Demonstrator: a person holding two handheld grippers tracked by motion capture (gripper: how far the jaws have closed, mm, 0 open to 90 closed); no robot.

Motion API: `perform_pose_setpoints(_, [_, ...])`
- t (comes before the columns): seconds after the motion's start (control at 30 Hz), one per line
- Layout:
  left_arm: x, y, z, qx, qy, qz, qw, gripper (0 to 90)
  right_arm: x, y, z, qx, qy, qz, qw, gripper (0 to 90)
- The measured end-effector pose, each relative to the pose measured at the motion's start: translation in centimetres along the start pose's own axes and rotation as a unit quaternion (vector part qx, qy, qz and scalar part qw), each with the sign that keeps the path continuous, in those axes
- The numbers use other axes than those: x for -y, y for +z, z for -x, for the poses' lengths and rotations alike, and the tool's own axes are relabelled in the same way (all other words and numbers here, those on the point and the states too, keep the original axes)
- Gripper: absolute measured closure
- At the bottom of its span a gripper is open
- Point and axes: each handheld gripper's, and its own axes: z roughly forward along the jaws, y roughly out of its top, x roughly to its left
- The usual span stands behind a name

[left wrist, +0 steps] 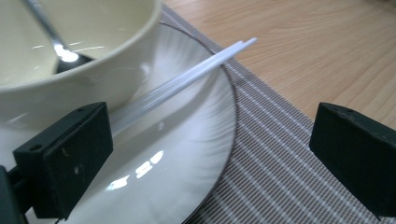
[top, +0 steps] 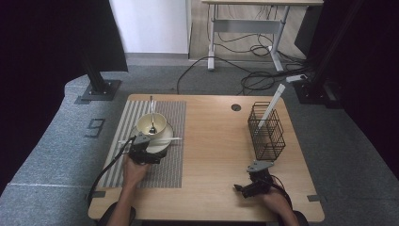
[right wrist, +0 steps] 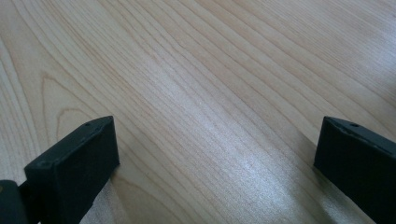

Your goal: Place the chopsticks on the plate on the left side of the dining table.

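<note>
The white chopsticks [left wrist: 187, 79] (thin, stiff, likely slippery) are lain across the plate [left wrist: 196, 154] near the table's left edge. They are best pinched mid-length by the left gripper [left wrist: 210, 154], whose jaws are held wide.

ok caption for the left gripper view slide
Open left tongs over a white glossy plate holding a cream bowl and white chopsticks
</note>
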Motion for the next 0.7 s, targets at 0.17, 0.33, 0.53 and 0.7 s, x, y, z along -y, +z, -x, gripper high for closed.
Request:
perform_pose_setpoints(0.17, [0.5, -1.4, -1.0, -0.023, -0.016, 0.013, 0.9995, 0.0, 0.0, 0.0, 0.0, 0.000, 0.000, 0.000, 1.0000, 0.0])
perform_pose_setpoints(0.33, [1.2, -3.0, -2.4, -0.052, -0.039, 0.028, 0.9975, 0.0, 0.0, 0.0, 0.0, 0.000, 0.000, 0.000, 1.0000, 0.0])
perform_pose_setpoints(0.53, [2.1, -4.5, -3.9, -0.095, -0.054, 0.037, 0.9934, 0.0, 0.0, 0.0, 0.0, 0.000, 0.000, 0.000, 1.0000, 0.0])
perform_pose_setpoints(0.7, [2.6, -5.4, -4.6, -0.117, -0.066, 0.051, 0.9897, 0.0, 0.0, 0.0, 0.0, 0.000, 0.000, 0.000, 1.0000, 0.0])
